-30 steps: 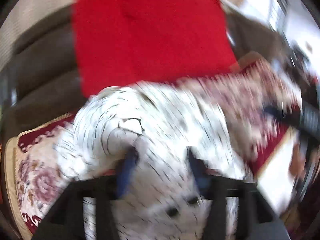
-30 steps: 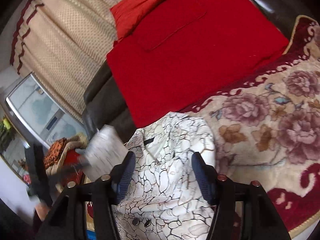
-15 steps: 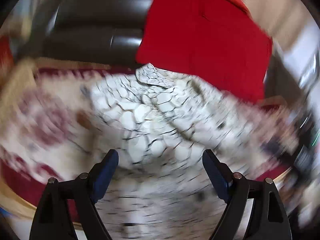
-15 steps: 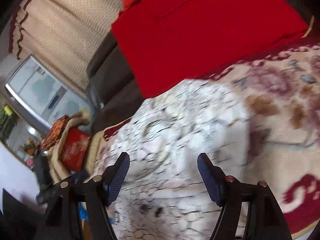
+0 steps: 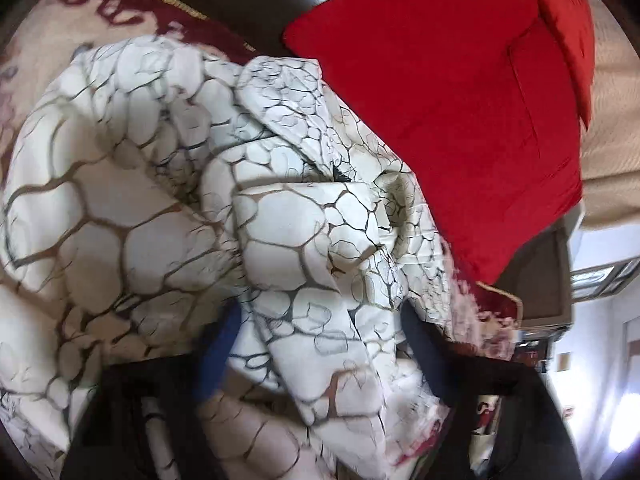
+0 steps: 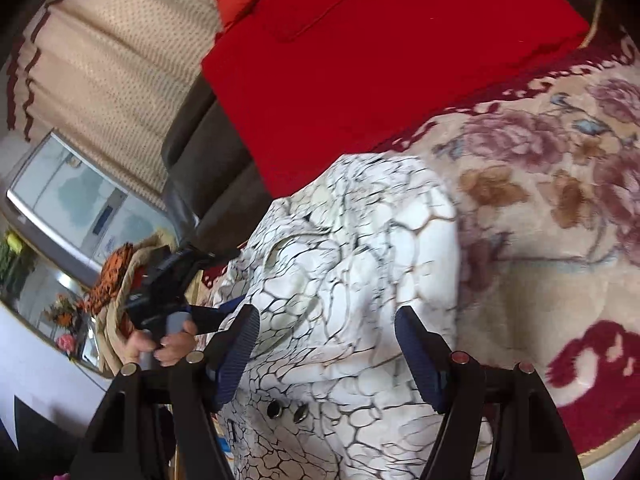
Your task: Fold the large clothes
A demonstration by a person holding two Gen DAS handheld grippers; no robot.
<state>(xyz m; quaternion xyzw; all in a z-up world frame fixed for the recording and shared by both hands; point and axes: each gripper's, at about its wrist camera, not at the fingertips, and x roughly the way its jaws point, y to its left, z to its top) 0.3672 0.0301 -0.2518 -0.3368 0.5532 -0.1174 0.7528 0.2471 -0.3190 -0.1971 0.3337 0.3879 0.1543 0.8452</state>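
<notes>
Garment (image 5: 304, 240) bunched between open left tongs (image 5: 324, 356).

bright daylight, fisheye-warped edges, slight motion blur.

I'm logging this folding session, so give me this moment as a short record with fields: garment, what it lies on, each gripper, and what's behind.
garment: white shirt with dark crackle print, bunched, not yet flat
surface: floral rug
left gripper: open, shirt fabric between its fingers
right gripper: open, over the shirt
buttons: two dark ones near the right gripper
behind: red cloth on a dark sofa
</notes>
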